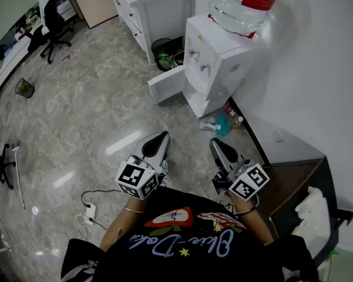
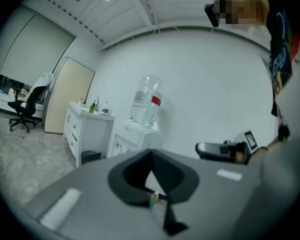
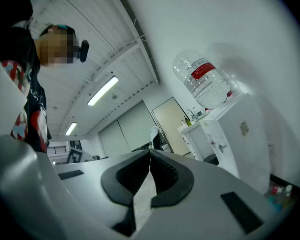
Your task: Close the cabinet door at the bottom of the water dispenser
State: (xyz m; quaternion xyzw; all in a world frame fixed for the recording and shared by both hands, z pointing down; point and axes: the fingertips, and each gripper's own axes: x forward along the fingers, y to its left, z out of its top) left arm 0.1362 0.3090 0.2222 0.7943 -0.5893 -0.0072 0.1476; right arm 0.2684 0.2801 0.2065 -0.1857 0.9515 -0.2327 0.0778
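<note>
**Both tools shut and empty, door open ahead**

The left tool [image 1: 162, 136] and right tool [image 1: 215, 141] are held side by side close to the person's chest, both aimed forward over the floor [image 1: 94, 110]. In the left gripper view the left tool [image 2: 150, 152] has its jaws pressed together at the tips, with nothing between them. In the right gripper view the right tool [image 3: 150, 152] is the same: tips meeting, nothing gripped.

The dispenser [image 1: 217, 60] stands against the wall, well ahead of both tools and nearer the right one's line. A bottle [image 1: 244, 2] with a red label sits on top. At its base the door [image 1: 167, 84] is swung out to the left, wide open, well apart from either tool. Beyond the door, a dark bin [image 1: 166, 51] sits beside a white counter [image 1: 158, 7]. Some small containers [image 1: 222, 123] lie on the floor just ahead of the right tool.
</note>
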